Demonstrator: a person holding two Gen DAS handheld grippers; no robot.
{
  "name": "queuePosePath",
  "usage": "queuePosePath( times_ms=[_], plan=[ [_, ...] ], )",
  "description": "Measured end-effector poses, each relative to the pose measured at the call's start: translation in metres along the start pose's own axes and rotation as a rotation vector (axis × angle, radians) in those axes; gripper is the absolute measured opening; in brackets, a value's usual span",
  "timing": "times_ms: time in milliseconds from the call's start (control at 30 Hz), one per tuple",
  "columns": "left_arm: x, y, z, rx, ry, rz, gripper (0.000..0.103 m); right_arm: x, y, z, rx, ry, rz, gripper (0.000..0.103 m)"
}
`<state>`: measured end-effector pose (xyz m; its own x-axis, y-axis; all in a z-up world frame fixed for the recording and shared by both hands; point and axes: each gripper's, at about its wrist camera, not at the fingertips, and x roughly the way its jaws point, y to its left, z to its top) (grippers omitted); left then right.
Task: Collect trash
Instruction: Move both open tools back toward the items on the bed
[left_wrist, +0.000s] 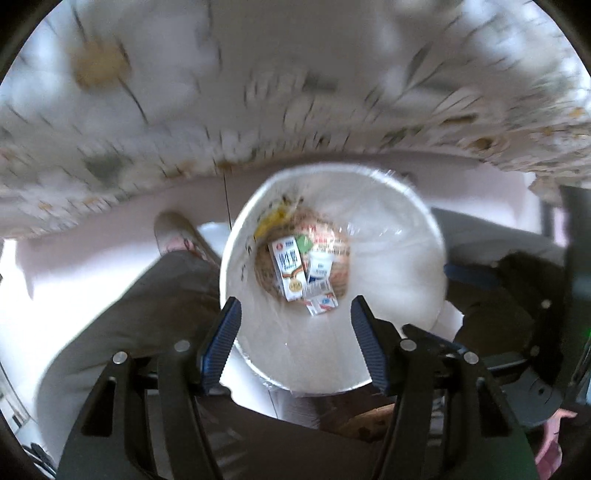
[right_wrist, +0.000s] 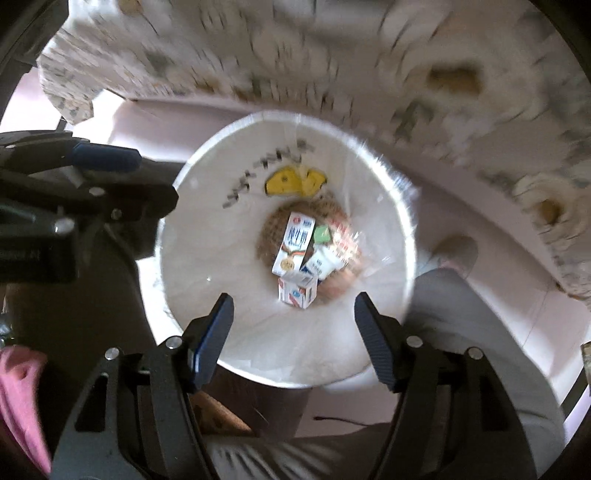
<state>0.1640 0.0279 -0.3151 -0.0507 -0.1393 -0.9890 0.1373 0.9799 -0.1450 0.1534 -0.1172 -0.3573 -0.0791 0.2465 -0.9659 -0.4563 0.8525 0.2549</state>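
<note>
Looking straight down into a white trash bin on the pale floor, beside a table with a flowered cloth, blurred. At the bottom of the bin, on a brown printed wrapper: a tall white milk carton, a smaller white carton just beside it, a red-and-white carton lying nearest the lower wall, and a small green piece. On the inner wall, a yellow mark. Left tool above the bin, jaws spread, nothing between them. Right tool likewise spread and empty. In the right wrist view, left tool visible at the left edge. Beside the bin, a trouser leg and a shoe.
</note>
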Motion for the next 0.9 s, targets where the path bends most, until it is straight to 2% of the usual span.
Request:
queuePosePath(
  times_ms=[167, 333, 433, 600, 700, 900],
  plan=[
    [-0.055, -0.008, 0.005, 0.036, -0.102, 0.008, 0.068, -0.058, -0.004, 0.0, -0.012, -0.109, -0.015, 0.068],
    [-0.099, -0.01, 0.011, 0.017, -0.194, -0.026, 0.072, -0.116, -0.01, 0.002, 0.0, -0.226, -0.019, 0.068],
    [-0.126, -0.012, 0.018, 0.014, -0.25, -0.021, 0.074, -0.152, -0.017, 0.006, 0.009, -0.305, -0.028, 0.068],
    [-0.169, -0.015, 0.033, 0.034, -0.345, 0.007, 0.082, -0.208, -0.031, 0.017, 0.028, -0.423, -0.058, 0.075],
    [-0.192, -0.016, 0.047, 0.027, -0.387, 0.03, 0.087, -0.234, -0.041, 0.026, 0.046, -0.486, -0.066, 0.075],
    [-0.215, -0.009, 0.081, -0.016, -0.423, 0.025, 0.087, -0.266, -0.057, 0.051, 0.06, -0.55, -0.101, 0.079]
  ],
)
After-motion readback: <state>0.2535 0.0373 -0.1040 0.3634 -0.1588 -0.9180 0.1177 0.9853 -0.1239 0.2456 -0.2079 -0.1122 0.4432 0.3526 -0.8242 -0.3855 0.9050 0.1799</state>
